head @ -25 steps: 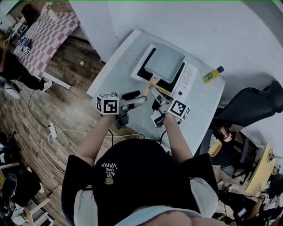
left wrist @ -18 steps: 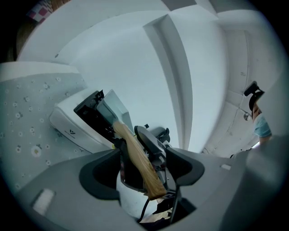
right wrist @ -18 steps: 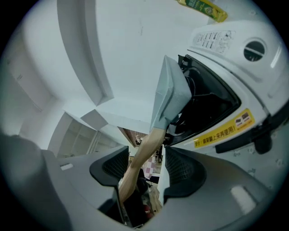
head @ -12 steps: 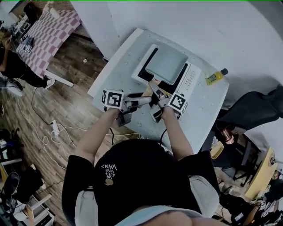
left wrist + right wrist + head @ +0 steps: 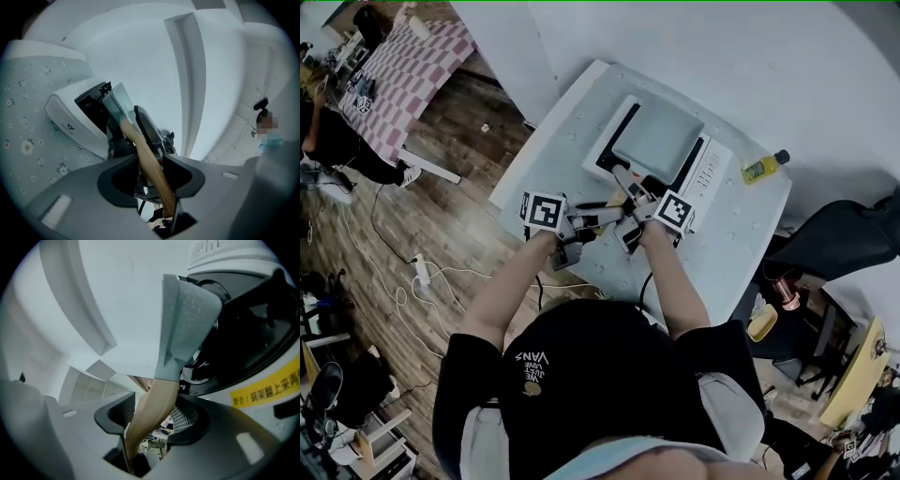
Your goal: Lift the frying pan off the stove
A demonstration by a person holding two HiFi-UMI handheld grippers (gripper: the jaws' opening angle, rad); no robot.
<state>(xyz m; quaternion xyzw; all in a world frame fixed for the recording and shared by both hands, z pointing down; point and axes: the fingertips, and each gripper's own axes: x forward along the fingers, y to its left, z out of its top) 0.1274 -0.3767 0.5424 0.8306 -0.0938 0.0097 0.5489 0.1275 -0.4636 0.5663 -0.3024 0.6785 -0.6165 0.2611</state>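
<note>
Closing on the frying pan's point(image 5: 656, 139) wooden handle point(image 5: 140, 145): left gripper point(image 5: 151, 161) is squeezing down and already pinches it, right gripper point(image 5: 152, 416) is narrowing, not yet tight. Pan's on the stove point(image 5: 708, 173), 1 o'clock from both.

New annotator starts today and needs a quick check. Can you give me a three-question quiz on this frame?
1. True or false: the pan on the stove is round.
2. What stands between the jaws of both the left gripper and the right gripper? A a spoon; B the pan's wooden handle; C a cable.
3. What colour is the bottle on the table?
Key: 1 false, it is square. 2 B; both grippers' jaws are closing round it. 3 yellow.
</note>
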